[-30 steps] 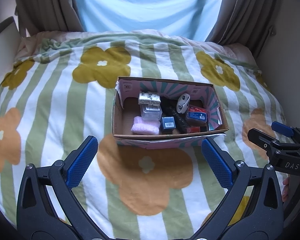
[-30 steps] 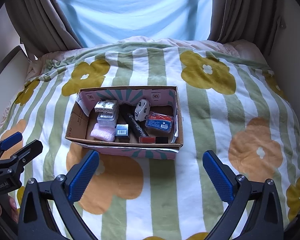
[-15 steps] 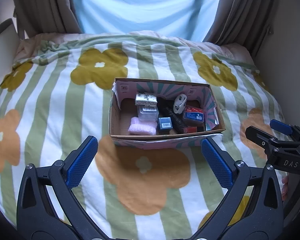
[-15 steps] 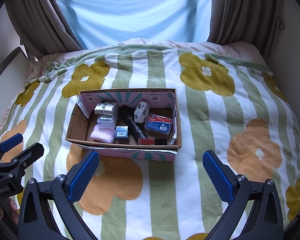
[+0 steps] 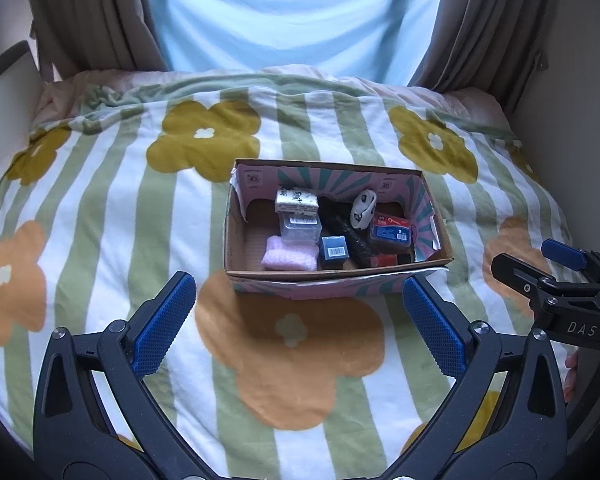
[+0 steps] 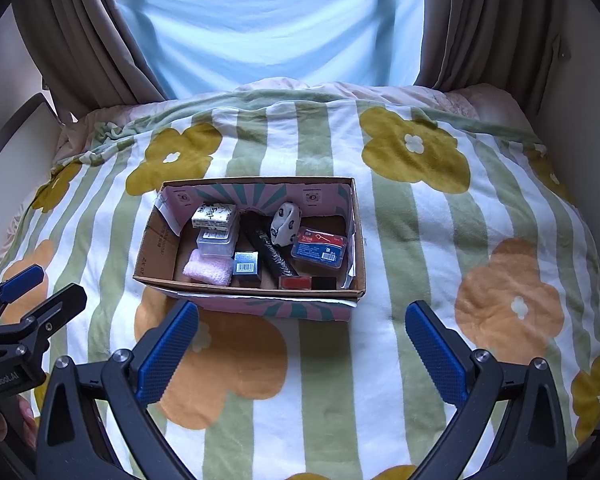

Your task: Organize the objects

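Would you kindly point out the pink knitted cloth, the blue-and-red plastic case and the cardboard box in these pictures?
pink knitted cloth (image 6: pixel 208 270): right wrist view, middle of its top.
blue-and-red plastic case (image 6: pixel 319 247): right wrist view, centre of its lid.
cardboard box (image 5: pixel 336 279): left wrist view, near wall's top edge.

The left gripper (image 5: pixel 296 324) hangs on the near side of the cardboard box (image 5: pixel 332 278), jaws spread wide, nothing between the blue pads (image 5: pixel 164 322). The right gripper (image 6: pixel 300 340) (equally wide, equally empty) sits just short of the box too, toward its right end.
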The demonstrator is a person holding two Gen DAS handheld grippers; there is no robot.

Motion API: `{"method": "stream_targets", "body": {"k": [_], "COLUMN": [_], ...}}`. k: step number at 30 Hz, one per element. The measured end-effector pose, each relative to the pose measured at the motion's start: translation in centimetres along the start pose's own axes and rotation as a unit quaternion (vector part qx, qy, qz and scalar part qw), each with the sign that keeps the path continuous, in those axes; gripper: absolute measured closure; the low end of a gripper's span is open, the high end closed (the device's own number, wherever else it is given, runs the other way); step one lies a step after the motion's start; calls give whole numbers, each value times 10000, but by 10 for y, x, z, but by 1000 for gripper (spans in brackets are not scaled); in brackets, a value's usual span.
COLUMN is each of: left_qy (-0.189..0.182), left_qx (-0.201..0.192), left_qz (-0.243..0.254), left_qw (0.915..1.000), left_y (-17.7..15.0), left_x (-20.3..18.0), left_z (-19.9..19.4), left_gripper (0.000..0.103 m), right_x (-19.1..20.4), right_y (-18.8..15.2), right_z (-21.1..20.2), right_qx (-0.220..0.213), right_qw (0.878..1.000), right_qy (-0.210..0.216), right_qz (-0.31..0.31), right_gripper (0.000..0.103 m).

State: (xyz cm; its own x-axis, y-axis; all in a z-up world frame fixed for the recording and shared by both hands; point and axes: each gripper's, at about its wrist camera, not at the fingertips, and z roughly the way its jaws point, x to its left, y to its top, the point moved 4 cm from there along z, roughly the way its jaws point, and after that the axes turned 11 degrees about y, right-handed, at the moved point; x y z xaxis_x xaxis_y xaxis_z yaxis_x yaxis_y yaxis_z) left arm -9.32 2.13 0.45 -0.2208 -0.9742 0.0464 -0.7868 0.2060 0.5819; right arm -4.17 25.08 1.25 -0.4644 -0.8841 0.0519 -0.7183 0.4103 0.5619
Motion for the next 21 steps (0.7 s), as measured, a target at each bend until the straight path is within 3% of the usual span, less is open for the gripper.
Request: {"method": "stream_targets", "body": {"k": [21], "left_qy": [368], "left_qx": [-467], "left_qz": [-175], "left_qw": [9981], "left_y": [8], "left_x": [8], "left_z": [-28], "left_gripper": [0], "right_x": [13], "right_y": [6], "right_z": [-9], "right_qx": [-146], "right_qw": [9998], "right_qy": [2], "right_qz": [-150], "right_gripper": [0]}}
